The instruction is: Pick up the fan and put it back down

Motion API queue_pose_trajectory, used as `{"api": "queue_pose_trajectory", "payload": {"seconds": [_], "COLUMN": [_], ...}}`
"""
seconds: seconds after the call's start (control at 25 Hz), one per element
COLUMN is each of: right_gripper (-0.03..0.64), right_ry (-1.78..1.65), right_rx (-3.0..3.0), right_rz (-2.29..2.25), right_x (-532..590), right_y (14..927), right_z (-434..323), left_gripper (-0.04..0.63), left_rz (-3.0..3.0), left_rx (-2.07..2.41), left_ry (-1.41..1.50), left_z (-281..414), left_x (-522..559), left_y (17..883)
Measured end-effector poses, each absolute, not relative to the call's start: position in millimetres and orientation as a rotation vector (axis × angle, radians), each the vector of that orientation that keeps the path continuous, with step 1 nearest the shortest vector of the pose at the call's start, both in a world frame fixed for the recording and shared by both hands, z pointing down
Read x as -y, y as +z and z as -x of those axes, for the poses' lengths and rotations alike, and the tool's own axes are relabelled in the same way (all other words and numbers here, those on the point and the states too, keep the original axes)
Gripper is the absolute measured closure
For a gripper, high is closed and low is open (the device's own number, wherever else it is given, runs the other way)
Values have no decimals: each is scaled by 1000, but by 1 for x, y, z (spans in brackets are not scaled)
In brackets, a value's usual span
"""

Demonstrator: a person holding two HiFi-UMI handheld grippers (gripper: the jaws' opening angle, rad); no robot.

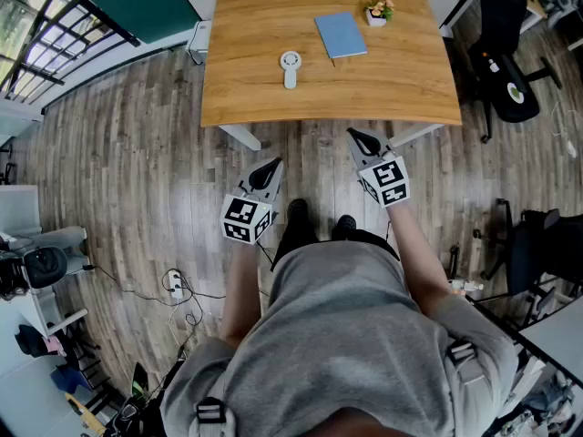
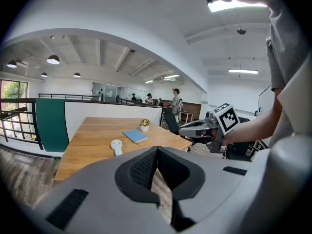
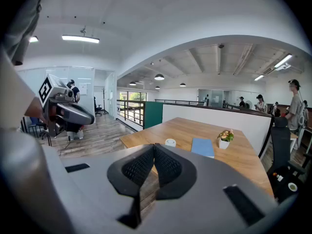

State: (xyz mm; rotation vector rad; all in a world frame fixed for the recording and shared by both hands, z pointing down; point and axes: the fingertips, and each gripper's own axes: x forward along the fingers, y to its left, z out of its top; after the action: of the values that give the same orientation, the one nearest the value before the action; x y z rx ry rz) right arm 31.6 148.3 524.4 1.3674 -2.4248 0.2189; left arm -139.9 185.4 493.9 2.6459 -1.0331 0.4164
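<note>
A small white hand fan (image 1: 290, 67) lies flat on the wooden table (image 1: 255, 98), its round head away from me and its handle toward the near edge. It also shows as a white fan (image 2: 116, 146) in the left gripper view and as a small white fan (image 3: 170, 142) in the right gripper view. My left gripper (image 1: 271, 168) hangs shut over the floor, short of the table's near edge. My right gripper (image 1: 362, 137) is shut too, just in front of that edge. Neither holds anything.
A blue notebook (image 1: 341, 35) and a small potted plant (image 1: 378, 11) sit on the table beyond the fan. Black office chairs (image 1: 506, 71) stand to the right. A green panel and railing (image 1: 137, 3) lie at the far left. A power strip with cables (image 1: 175, 285) rests on the floor.
</note>
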Motion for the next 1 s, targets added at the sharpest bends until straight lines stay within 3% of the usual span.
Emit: {"api": "queue_pose_trajectory", "payload": {"seconds": [1.0], "right_gripper": [609], "right_ry": [232], "right_rx": [2355], "right_rz": [-1493], "right_x": [-152], "right_y": [523], "right_z": [-24], "left_gripper": [575], "left_rz": [-2707], "left_rx": [940], "left_ry": [414], "left_z": [153], "left_x": [-166], "left_y": [491]}}
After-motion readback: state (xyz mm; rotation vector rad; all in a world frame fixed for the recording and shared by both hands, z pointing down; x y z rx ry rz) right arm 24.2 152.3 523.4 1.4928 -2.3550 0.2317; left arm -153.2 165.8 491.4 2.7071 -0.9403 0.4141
